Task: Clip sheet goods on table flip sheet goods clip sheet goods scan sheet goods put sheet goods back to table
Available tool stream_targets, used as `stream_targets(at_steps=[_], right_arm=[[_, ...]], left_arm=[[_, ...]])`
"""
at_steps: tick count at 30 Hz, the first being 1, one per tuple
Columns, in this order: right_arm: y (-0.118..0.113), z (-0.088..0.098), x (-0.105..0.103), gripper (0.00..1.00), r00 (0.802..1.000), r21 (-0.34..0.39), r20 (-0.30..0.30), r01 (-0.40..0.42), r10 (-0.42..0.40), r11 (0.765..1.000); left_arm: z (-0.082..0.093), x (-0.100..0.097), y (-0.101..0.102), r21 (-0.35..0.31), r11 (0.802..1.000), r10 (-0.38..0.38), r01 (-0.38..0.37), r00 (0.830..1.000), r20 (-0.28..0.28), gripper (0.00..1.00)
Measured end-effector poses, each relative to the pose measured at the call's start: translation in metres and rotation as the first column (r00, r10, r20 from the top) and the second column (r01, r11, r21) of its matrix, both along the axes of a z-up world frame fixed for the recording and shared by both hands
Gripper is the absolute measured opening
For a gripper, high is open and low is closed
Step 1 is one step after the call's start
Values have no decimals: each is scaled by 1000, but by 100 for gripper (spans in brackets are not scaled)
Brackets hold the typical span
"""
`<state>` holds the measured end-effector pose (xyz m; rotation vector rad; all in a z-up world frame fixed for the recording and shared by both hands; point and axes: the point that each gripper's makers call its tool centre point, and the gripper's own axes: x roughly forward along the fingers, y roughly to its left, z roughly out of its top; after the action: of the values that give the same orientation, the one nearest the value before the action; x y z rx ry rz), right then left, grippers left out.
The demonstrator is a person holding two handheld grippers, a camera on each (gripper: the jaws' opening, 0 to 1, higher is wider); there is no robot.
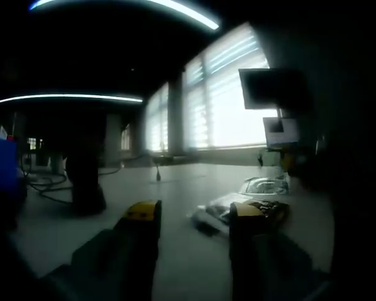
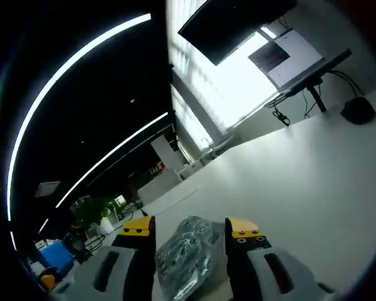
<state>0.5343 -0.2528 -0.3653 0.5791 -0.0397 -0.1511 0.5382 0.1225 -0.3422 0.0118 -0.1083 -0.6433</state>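
Work looks mid-task: the right tool (image 2: 190,233) is clenched on a crinkled clear packet (image 2: 185,256), raised off the white surface (image 2: 313,182), probably for flipping or scanning; returning it remains. The left tool (image 1: 195,216) is released, hovering near more clear packets (image 1: 238,210) lying toward the surface's far right edge.

Table (image 2: 313,182) smooth, matt white; sheet goods (image 2: 187,254) in glossy crinkled plastic wrap.
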Motion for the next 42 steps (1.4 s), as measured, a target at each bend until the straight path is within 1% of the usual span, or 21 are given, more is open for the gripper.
stream_targets(at_steps=[2, 4, 11, 14, 16, 17, 19, 20, 24, 25, 27, 29, 30, 31, 32, 33, 34, 38, 42], right_arm=[[-1, 0, 0, 42, 1000, 12, 0, -2, 2, 1000], [-2, 2, 0, 44, 1000, 8, 5, 1, -2, 1000], [-6, 8, 1, 45, 1000, -46, 15, 1, -1, 999], [-2, 14, 3, 47, 999, -86, 26, -27, 29, 996], [5, 19, 6, 47, 997, -137, 31, -62, 67, 989], [9, 19, 6, 47, 997, -145, 26, -67, 72, 987], [20, 21, 8, 48, 993, -166, 26, -108, 114, 980], [21, 23, 8, 49, 993, -173, 29, -110, 117, 979], [33, 26, 12, 49, 983, -227, 19, -172, 181, 959], [37, 27, 14, 49, 977, -248, 9, -203, 212, 947], [39, 29, 16, 49, 973, -264, 2, -223, 232, 938], [41, 30, 18, 48, 968, -299, -25, -246, 250, 922], [42, 32, 18, 48, 966, -307, -23, -252, 257, 918], [45, 33, 19, 48, 961, -325, -32, -270, 275, 906], [47, 34, 19, 49, 959, -331, -36, -276, 280, 902], [49, 34, 19, 50, 957, -345, -46, -286, 288, 894], [51, 34, 19, 50, 953, -367, -55, -296, 297, 882], [55, 35, 22, 51, 939, -397, -84, -338, 333, 853], [54, 35, 25, 50, 931, -402, -98, -360, 351, 842]], left_arm=[[0, 0, 0, -2, 1000, 0, 0, 1000, 0, 36], [0, 0, 0, -1, 1000, 0, 0, 1000, 0, 36], [0, 0, 0, -2, 1000, 0, 0, 1000, 1, 36], [0, 0, 0, -2, 1000, -1, 1, 1000, 1, 36], [0, 1, 0, -1, 1000, -1, 1, 1000, 0, 36], [0, 1, 0, -1, 1000, -1, 1, 1000, 0, 36], [0, 1, 0, -1, 1000, -1, 1, 1000, 0, 36], [0, 1, 0, -2, 1000, 0, 0, 1000, 0, 36], [1, 1, 0, -3, 1000, -1, 1, 1000, 1, 36], [1, 1, 0, -3, 1000, -1, 1, 1000, 1, 36], [1, 1, 0, -2, 1000, -3, 3, 1000, 1, 36], [1, 1, 0, -3, 1000, -3, 3, 1000, 2, 36], [1, 1, 0, -3, 1000, -3, 3, 1000, 2, 36], [1, 1, 0, -5, 1000, -3, 3, 1000, 3, 36], [1, 1, 0, -6, 1000, -3, 3, 1000, 3, 36], [1, 1, 0, -5, 1000, -3, 3, 1000, 3, 36], [1, 1, 0, -5, 1000, -4, 4, 1000, 4, 36], [2, 1, 1, -11, 1000, -3, 3, 1000, 6, 36], [1, 0, 0, -3, 1000, -6, 6, 1000, 4, 36]])
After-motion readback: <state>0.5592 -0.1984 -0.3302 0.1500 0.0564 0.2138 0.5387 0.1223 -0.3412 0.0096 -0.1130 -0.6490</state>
